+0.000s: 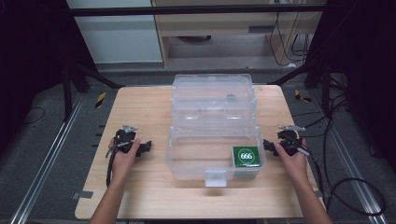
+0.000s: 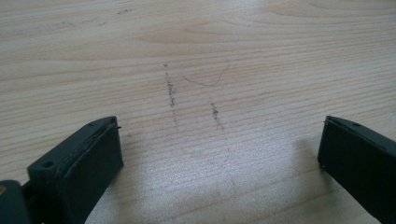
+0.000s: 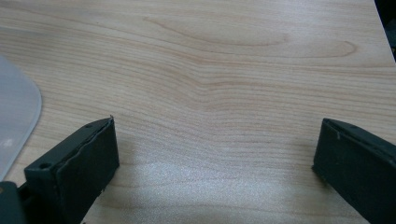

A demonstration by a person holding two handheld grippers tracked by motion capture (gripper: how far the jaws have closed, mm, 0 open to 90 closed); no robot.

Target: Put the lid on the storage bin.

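Both tongs, left (image 1: 145,146) and right (image 1: 266,144), agape, empty, at 9 and 3 o'clock of open box (image 1: 215,156). Risk: thin clear walls slip, box skids on worktop (image 1: 140,196).

Box mid-table, a gripper on either side.
The open box (image 1: 215,154) sits centre on the table (image 1: 140,196), a card (image 1: 246,157) in its front-right corner; left gripper (image 1: 140,148) left, right gripper (image 1: 270,145) right.

A small dark object (image 1: 230,97) in the clear box's far half is too blurred to identify. The person's forearms are cut off by the high view's bottom edge.
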